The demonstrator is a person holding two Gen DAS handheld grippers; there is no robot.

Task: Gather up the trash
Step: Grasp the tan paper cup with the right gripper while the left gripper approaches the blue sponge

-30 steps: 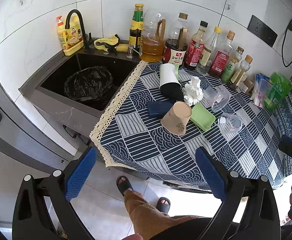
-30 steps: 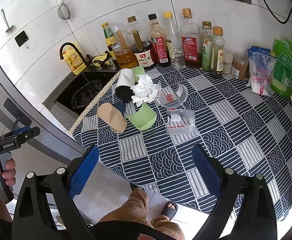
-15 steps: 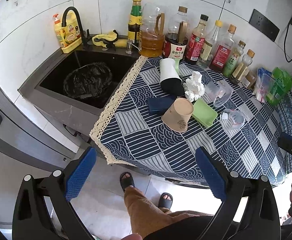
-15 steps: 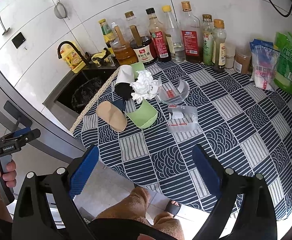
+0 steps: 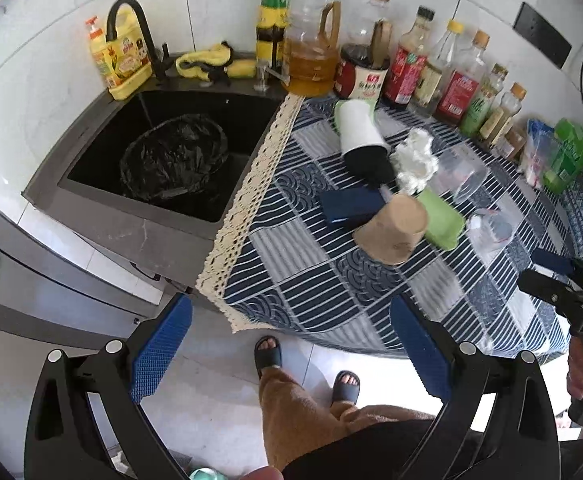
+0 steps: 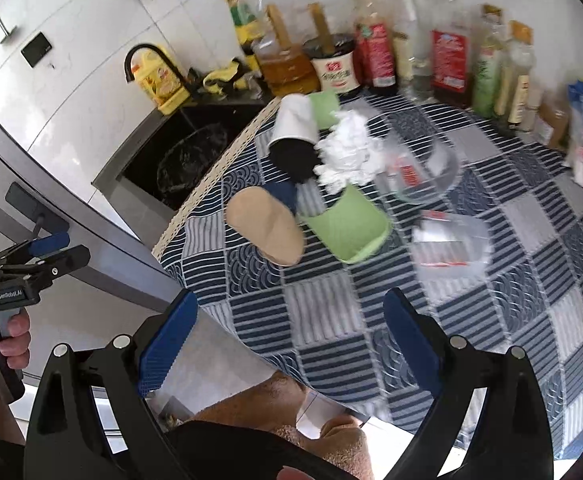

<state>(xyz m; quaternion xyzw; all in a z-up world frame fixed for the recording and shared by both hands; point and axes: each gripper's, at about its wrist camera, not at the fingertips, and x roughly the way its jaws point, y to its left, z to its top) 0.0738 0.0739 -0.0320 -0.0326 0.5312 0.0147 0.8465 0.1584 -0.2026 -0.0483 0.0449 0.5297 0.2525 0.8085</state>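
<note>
Trash lies on the patterned tablecloth (image 5: 311,280): a tipped brown paper cup (image 5: 391,232) (image 6: 265,226), a white and black cup (image 5: 361,140) (image 6: 293,136), crumpled white tissue (image 5: 415,160) (image 6: 347,152), a green dish (image 5: 441,216) (image 6: 345,226), a dark blue pack (image 5: 351,204) and clear plastic containers (image 5: 461,174) (image 6: 419,172). A black bag-lined bin (image 5: 173,158) sits in the sink. My left gripper (image 5: 291,344) is open and empty, before the table edge. My right gripper (image 6: 289,340) is open and empty, over the table's front edge.
Sauce and oil bottles (image 5: 411,68) line the tiled back wall. A yellow soap bottle (image 5: 121,60) and black faucet (image 5: 131,28) stand by the sink. Packets (image 5: 563,152) lie at the far right. The person's feet (image 5: 269,354) are on the floor below.
Both grippers have moved forward toward the table, so the trash looks closer. The right wrist view is blurred from motion. Both stay open.
</note>
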